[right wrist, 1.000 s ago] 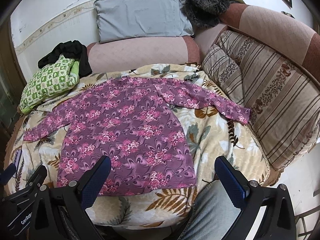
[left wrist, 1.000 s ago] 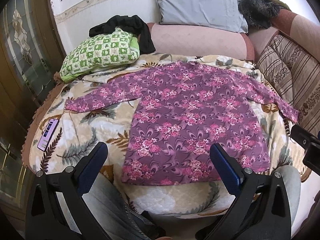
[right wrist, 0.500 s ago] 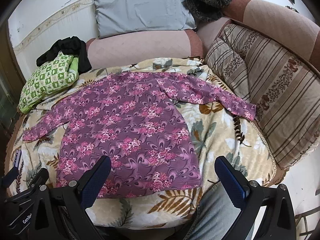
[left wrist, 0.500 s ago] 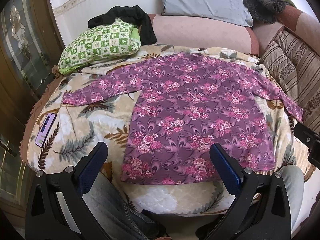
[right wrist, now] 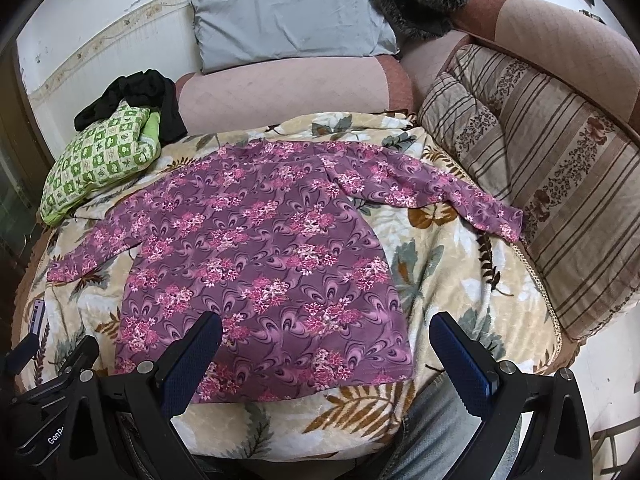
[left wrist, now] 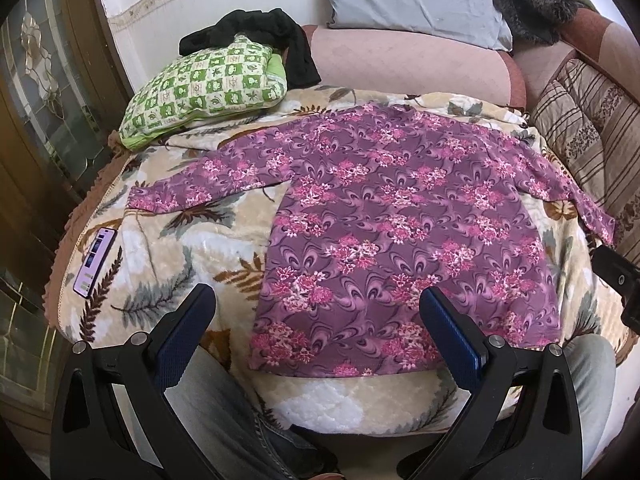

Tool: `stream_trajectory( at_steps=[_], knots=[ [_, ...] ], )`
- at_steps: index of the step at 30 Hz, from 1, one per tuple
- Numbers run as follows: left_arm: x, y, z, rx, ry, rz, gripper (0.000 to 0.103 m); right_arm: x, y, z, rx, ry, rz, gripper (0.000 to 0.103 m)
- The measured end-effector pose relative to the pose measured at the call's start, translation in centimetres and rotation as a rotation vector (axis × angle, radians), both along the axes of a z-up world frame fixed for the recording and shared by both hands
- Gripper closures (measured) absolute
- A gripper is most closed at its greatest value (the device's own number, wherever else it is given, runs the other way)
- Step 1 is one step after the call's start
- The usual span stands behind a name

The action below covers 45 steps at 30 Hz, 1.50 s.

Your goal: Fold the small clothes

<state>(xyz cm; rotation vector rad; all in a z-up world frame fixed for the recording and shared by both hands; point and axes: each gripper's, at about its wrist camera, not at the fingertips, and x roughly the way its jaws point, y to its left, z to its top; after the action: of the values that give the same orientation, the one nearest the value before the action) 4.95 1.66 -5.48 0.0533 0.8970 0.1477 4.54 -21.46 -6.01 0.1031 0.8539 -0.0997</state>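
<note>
A purple long-sleeved top with pink flowers (left wrist: 400,220) lies flat on the leaf-patterned blanket (left wrist: 192,248), both sleeves spread out, hem toward me. It also shows in the right wrist view (right wrist: 264,264). My left gripper (left wrist: 316,320) is open and empty, held above the hem's left part. My right gripper (right wrist: 324,344) is open and empty, above the hem's right part. Neither touches the cloth.
A phone (left wrist: 95,262) lies near the blanket's left edge. A green checked pillow (left wrist: 200,88) with a black garment (left wrist: 260,36) sits at back left. A grey pillow (right wrist: 288,16) and striped cushions (right wrist: 540,168) line the sofa back and right. My knees are below the blanket's front edge.
Both grippers have moved slightly forward and lower toward the top; it sits a little larger and lower in both views. Jaws stay open.
</note>
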Motion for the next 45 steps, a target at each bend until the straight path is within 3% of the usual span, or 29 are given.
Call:
stream_trajectory(
  at_steps=[23,37,45],
  knots=[
    [3.0,-0.2,-0.8,0.003,0.031,-0.014,0.0,2.9,-1.4,-0.8,0.026,0.012,-0.006,0.001],
    [6.7,-3.2,-1.1,-0.004,0.035,-0.078,0.0,6.0,-3.5,-1.1,0.05,-0.002,-0.031,0.002],
    [11.0,-5.5,-2.7,-0.08,0.068,-0.126,0.0,10.8,-10.0,-3.5,0.212,-0.03,-0.077,0.003]
  ],
)
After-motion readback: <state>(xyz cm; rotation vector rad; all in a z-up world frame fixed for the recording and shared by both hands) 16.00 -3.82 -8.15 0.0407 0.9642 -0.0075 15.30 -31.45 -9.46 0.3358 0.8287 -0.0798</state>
